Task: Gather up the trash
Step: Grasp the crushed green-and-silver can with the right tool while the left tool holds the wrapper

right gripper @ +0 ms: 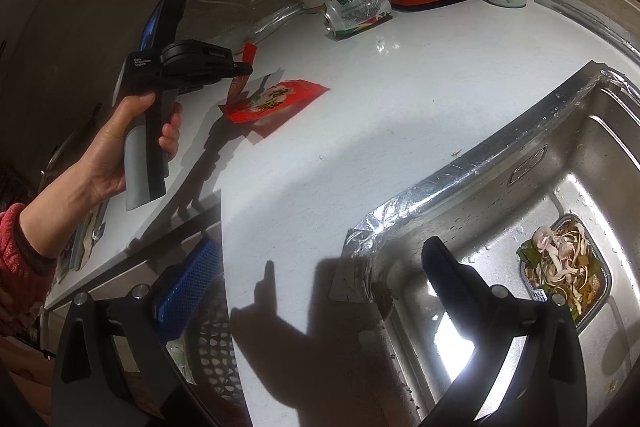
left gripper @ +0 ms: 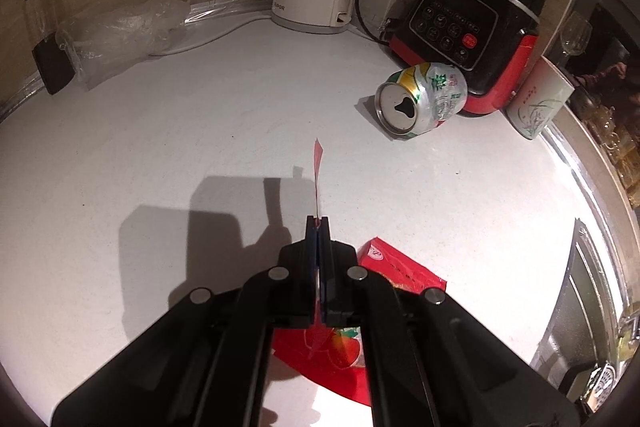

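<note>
From left to right we see the left gripper [left gripper: 318, 223] pinching a red strip [left gripper: 318, 163] above the counter [left gripper: 160, 131]; a red wrapper [right gripper: 276, 99] and crushed can [left gripper: 420, 99] remain uncollected; the right gripper [right gripper: 312, 267] hangs spread over the sink [right gripper: 560, 131].

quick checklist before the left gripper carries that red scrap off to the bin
1. Left gripper shut on the red wrapper strip: ok, strip pinched edge-on between the pads.
2. Strip clear of the counter: ok, it sticks up past the fingertips and throws a shadow.
3. Red snack packet left behind: not ok, it lies on the counter under the gripper.
4. Crushed can collected: not ok, on its side by the red blender.
5. Right gripper free: ok, open and empty over the sink edge.
6. Bin location: cannot tell.
</note>
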The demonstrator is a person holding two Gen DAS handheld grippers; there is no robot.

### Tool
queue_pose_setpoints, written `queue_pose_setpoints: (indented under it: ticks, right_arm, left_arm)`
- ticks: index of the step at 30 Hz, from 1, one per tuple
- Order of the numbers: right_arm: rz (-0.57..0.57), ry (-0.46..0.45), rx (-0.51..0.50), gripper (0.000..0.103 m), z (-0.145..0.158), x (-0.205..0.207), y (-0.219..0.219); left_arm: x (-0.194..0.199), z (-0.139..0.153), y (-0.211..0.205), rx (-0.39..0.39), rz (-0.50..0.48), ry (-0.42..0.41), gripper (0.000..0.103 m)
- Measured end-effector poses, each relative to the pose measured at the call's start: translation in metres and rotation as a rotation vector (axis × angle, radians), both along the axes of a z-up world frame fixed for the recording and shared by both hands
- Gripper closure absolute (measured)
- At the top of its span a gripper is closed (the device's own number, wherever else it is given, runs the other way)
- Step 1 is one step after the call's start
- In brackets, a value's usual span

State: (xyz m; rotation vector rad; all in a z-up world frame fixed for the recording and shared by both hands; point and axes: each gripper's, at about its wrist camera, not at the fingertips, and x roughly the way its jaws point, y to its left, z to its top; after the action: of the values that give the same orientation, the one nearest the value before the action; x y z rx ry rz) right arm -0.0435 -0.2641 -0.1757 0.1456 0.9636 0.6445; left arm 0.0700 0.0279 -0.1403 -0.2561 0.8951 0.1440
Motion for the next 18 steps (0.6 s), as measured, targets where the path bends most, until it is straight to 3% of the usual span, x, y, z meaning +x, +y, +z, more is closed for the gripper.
queue_pose_setpoints:
  ticks: [11,18]
  right_arm:
    - [0.015,-0.054,-0.039,0.002,0.011,0.004,0.008]
    - [0.042,-0.218,-0.082,0.002,0.040,0.084,0.042]
  left_arm:
    - [-0.053,0.038,-0.009,-0.006,-0.086,-0.075,0.102]
    - [-0.074,0.053,-0.001,-0.007,-0.066,-0.095,0.102]
